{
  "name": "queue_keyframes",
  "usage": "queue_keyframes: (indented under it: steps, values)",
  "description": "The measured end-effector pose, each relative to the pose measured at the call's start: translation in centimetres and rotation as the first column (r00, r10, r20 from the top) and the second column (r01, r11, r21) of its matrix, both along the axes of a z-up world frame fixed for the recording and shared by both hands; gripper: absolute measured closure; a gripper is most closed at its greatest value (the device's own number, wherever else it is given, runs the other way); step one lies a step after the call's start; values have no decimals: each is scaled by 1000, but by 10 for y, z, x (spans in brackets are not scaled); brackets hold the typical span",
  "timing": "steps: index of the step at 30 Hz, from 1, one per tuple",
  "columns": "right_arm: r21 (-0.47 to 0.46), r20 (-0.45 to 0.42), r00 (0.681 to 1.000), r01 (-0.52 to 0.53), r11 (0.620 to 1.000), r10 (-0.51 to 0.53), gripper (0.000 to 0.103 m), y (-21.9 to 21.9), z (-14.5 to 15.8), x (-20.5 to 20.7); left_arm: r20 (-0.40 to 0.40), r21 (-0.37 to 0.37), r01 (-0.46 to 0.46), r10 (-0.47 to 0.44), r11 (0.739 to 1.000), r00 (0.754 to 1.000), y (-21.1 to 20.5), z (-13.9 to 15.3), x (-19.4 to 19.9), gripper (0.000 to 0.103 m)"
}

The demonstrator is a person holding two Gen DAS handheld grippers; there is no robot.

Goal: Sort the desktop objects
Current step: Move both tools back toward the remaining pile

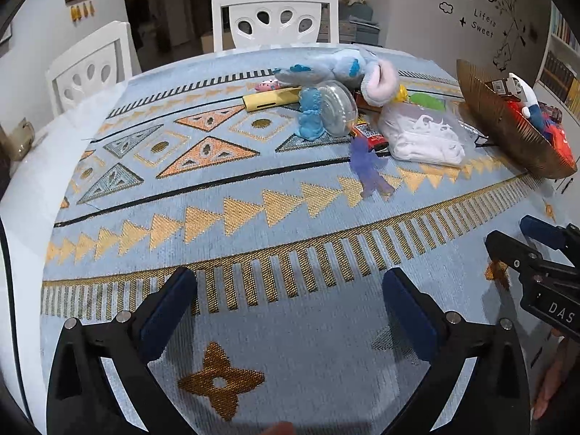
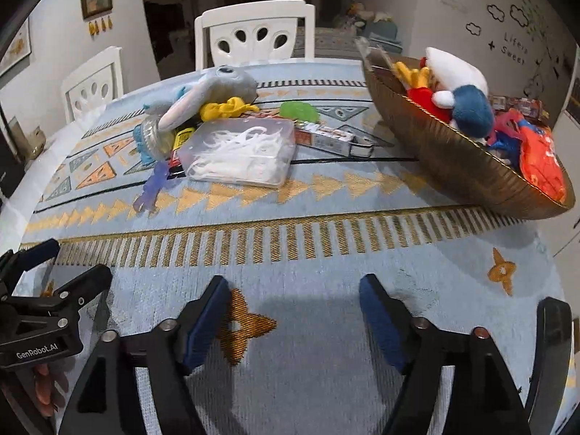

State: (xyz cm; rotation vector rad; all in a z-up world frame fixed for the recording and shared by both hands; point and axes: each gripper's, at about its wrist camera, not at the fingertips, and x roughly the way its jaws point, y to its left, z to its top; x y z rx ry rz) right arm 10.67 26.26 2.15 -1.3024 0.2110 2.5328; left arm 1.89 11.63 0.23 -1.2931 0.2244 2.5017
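Left gripper (image 1: 290,311): jaws wide, nothing between them, only patterned cloth showing in the gap. Right gripper (image 2: 293,319): same, jaws spread, empty. Both point down at the bare near strip of the worktop (image 1: 290,217), side by side, well short of the clutter. Judged: a ready stance, with no item yet chosen.

Task items lie in a loose heap at the far middle of the worktop. Grey-blue plush toy (image 2: 214,85) sits on top at the back; clear box of white floss picks (image 2: 243,152) is at the front edge of the heap, flat and unobstructed (probably the easiest first grasp). A translucent purple figure (image 1: 368,168) lies just beside it, nearest the grippers. Also there: a round clear case (image 1: 335,108), a yellow bar (image 1: 270,99), a small red packet (image 1: 369,136).

Brown woven basket (image 2: 464,166) stands at the right, tilted, already holding a white-and-blue plush (image 2: 464,94) and red-orange packets. Judged: this is the destination for sorted things, with part of the work done.

Surface: pale blue cloth with gold triangles and stripes, soft, may drag under a sliding box. Room: two white chairs (image 1: 275,14) behind, a wall with cloud drawings to the right, dim doorway beyond.
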Motion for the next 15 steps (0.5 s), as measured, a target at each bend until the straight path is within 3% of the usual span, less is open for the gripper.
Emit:
queue_keyframes:
  steps: [1, 2, 15]
  values:
    - [-4, 1, 1000, -9, 1000, 9, 19, -2, -1, -1, 0, -1, 0, 0, 1000, 1000, 0, 0, 0, 0]
    - [-13, 13, 1000, -21, 1000, 21, 1, -3, -3, -3, 0, 0, 0, 0, 1000, 1000, 0, 0, 0, 0]
    - [-3, 32, 999, -31, 1000, 31, 0, -7, -5, -6, 0, 2, 3, -3, 1000, 1000, -1, -1, -1, 0]
